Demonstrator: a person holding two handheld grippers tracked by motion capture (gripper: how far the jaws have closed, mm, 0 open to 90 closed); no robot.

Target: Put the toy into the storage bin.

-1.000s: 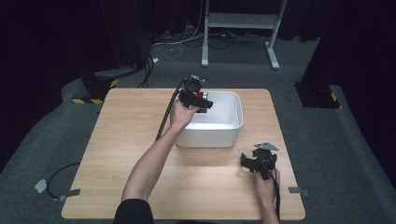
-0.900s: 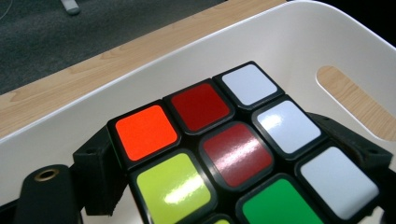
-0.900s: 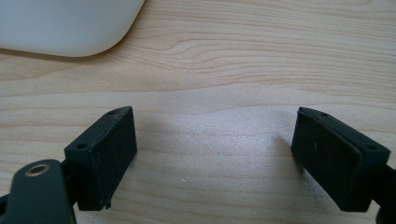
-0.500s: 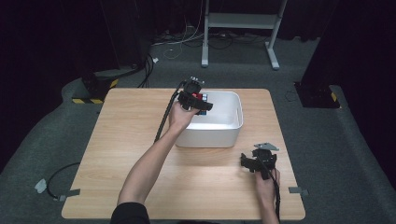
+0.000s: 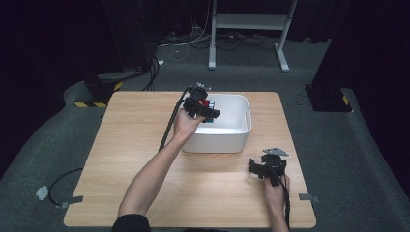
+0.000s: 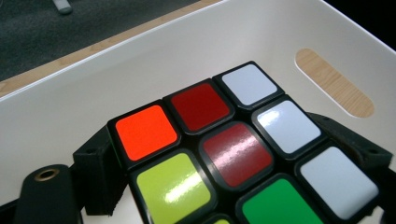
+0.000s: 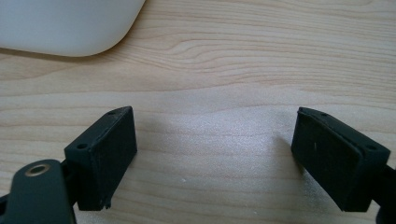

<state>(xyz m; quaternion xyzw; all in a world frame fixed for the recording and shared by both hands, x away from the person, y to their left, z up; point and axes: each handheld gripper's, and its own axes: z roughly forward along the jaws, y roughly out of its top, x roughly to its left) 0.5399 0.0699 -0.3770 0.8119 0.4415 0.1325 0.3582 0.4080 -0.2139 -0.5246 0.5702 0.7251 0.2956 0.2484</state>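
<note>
Resting on the wooden table [image 5: 125, 159], the white plastic bin [image 5: 241, 126] is sitting under the left gripper [image 5: 203, 107], whose jaws are clamping a Rubik's cube [image 6: 243, 154] by opposite side faces, above the bin's floor. Rigid, light, glossy stickers: likely slippery, so flat faces are the safest purchase. The right gripper [image 7: 215, 154] is idling wide open, nothing between its jaws, near the bin's corner.

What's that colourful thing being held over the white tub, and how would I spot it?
Find the wooden table, then the white tub on its far half. Over the tub's left end, the left gripper clamps a puzzle cube: black-edged squares of red, orange, white, yellow-green and green, the one multicoloured thing here.
</note>
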